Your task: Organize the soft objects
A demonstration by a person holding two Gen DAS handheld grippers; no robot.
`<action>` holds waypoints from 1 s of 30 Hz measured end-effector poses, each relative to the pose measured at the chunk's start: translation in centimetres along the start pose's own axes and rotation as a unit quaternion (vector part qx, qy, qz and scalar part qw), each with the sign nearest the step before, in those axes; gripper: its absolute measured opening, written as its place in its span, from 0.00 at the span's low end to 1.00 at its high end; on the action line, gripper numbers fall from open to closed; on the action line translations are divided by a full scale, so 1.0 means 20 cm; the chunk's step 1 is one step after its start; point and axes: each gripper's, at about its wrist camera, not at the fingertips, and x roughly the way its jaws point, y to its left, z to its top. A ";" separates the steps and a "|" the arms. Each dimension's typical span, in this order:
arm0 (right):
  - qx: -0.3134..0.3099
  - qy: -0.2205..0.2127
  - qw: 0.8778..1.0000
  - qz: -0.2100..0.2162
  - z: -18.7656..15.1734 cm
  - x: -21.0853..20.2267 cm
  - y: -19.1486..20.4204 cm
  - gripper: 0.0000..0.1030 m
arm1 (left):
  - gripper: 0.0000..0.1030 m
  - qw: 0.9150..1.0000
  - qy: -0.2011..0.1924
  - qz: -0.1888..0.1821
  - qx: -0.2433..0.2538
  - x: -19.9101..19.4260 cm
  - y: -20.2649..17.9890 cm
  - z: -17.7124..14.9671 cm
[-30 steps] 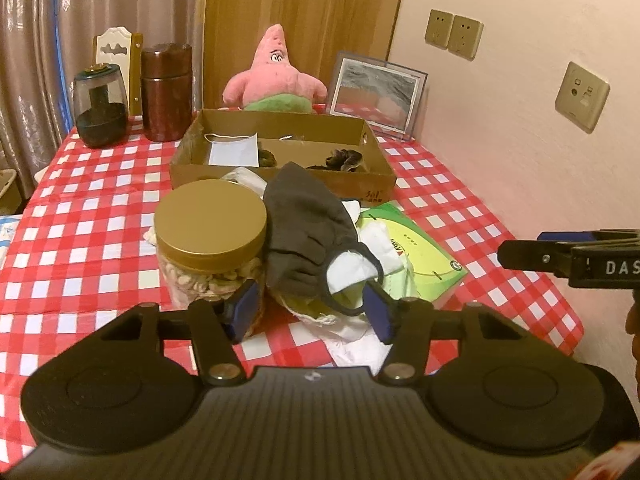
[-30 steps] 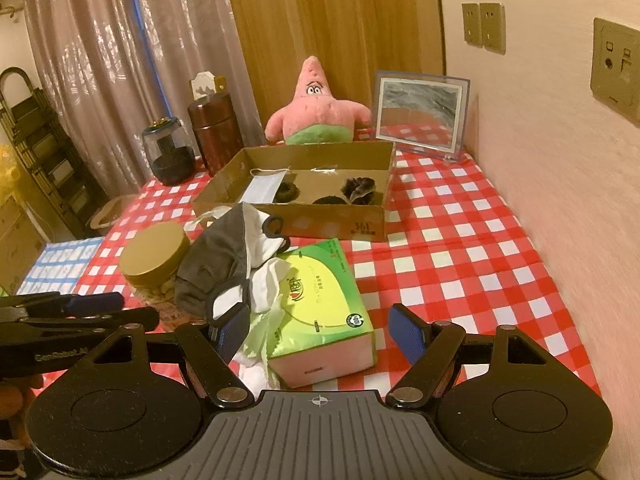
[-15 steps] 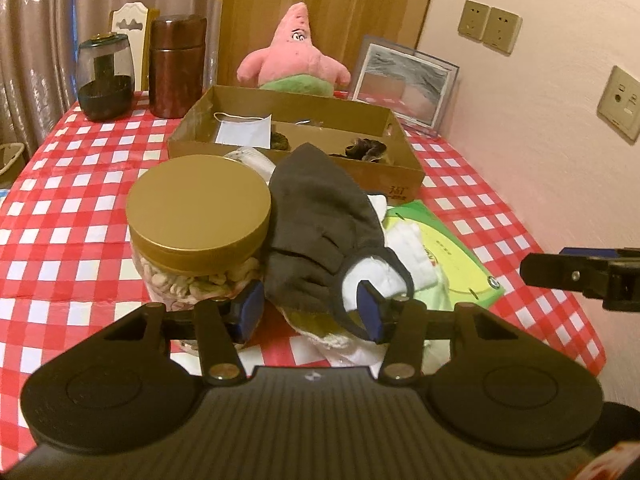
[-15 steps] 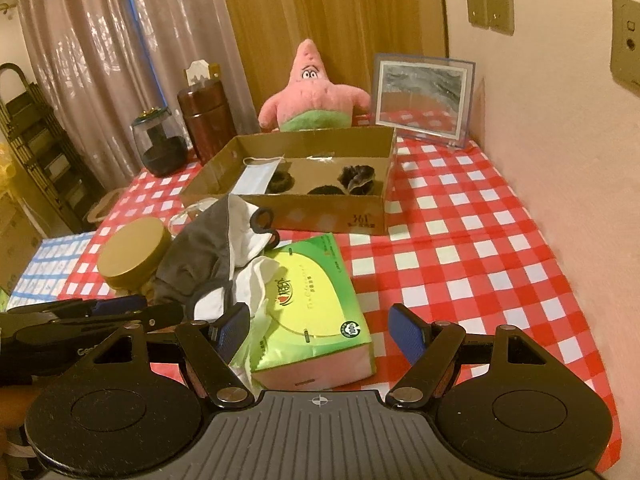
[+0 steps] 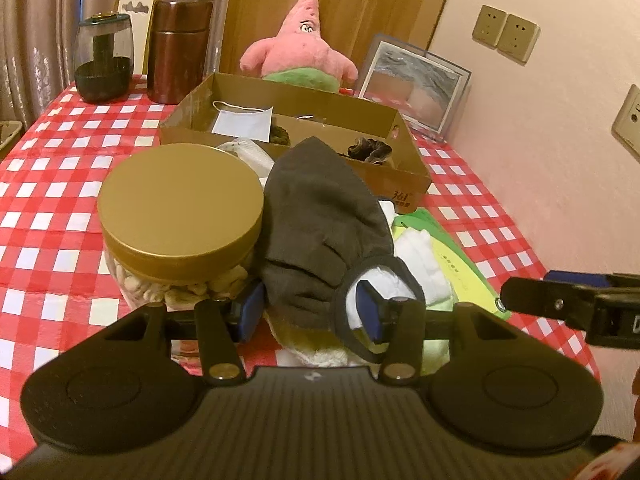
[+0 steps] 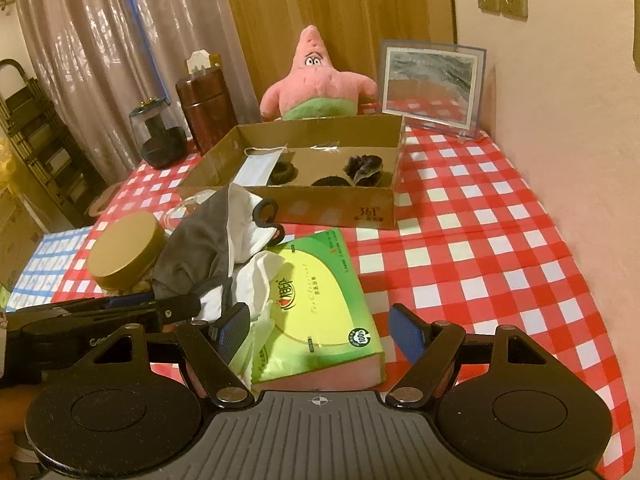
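In the left wrist view, the left gripper (image 5: 311, 307) is seen low over a dark grey face mask (image 5: 320, 224), which is draped beside a gold-lidded jar (image 5: 180, 208) and in front of the cardboard box (image 5: 404, 184). The jaws stand partly apart, with the mask's near edge and ear loop between them; whether the pads press on the cloth cannot be told. White tissue (image 5: 416, 264) is bunched just right of the mask, on a green tissue pack (image 5: 456, 256). Inside the box, a pale surgical mask (image 5: 242, 123) and dark scrunchies (image 5: 370, 150) are laid. A pink star plush (image 5: 302, 50) is set behind the box. The right gripper's finger (image 5: 568, 306) is seen right of the mask.

In the right wrist view, the right gripper (image 6: 320, 330) is held with jaws wide apart over the near end of the green tissue pack (image 6: 320, 304); the pads are not touching it. The grey mask (image 6: 200, 240) is seen left of the pack, against the jar (image 6: 126, 248), in front of the box (image 6: 336, 206). The left gripper (image 6: 120, 312) is seen at the mask's near edge. Everything rests on a red checked tablecloth (image 6: 480, 248).
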 end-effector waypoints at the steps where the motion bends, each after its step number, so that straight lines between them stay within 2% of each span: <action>1: 0.000 0.000 1.000 -0.001 0.00 0.00 0.00 0.74 | 0.44 1.000 0.000 0.003 -0.002 0.01 0.00 0.00; 6: 0.001 0.003 1.000 -0.003 -0.01 0.01 -0.01 0.74 | 0.42 1.000 -0.003 0.002 -0.022 0.04 -0.01 0.01; 7: 0.002 0.003 1.000 -0.004 -0.01 0.01 -0.01 0.74 | 0.38 1.000 -0.004 0.003 -0.021 0.04 -0.01 0.02; 9: 0.005 0.003 1.000 -0.005 -0.01 0.01 -0.01 0.74 | 0.23 1.000 -0.003 0.003 -0.016 0.04 -0.02 0.02; 15: 0.005 -0.001 1.000 -0.007 -0.01 -0.01 -0.02 0.74 | 0.06 1.000 -0.015 -0.013 -0.007 -0.03 -0.05 0.03; 24: 0.006 -0.013 1.000 -0.007 0.01 -0.07 -0.01 0.74 | 0.06 0.998 -0.051 -0.043 0.013 -0.23 -0.04 0.15; 30: -0.007 -0.012 1.000 0.004 0.02 -0.08 0.03 0.74 | 0.05 0.996 -0.076 -0.048 0.021 -0.37 0.01 0.25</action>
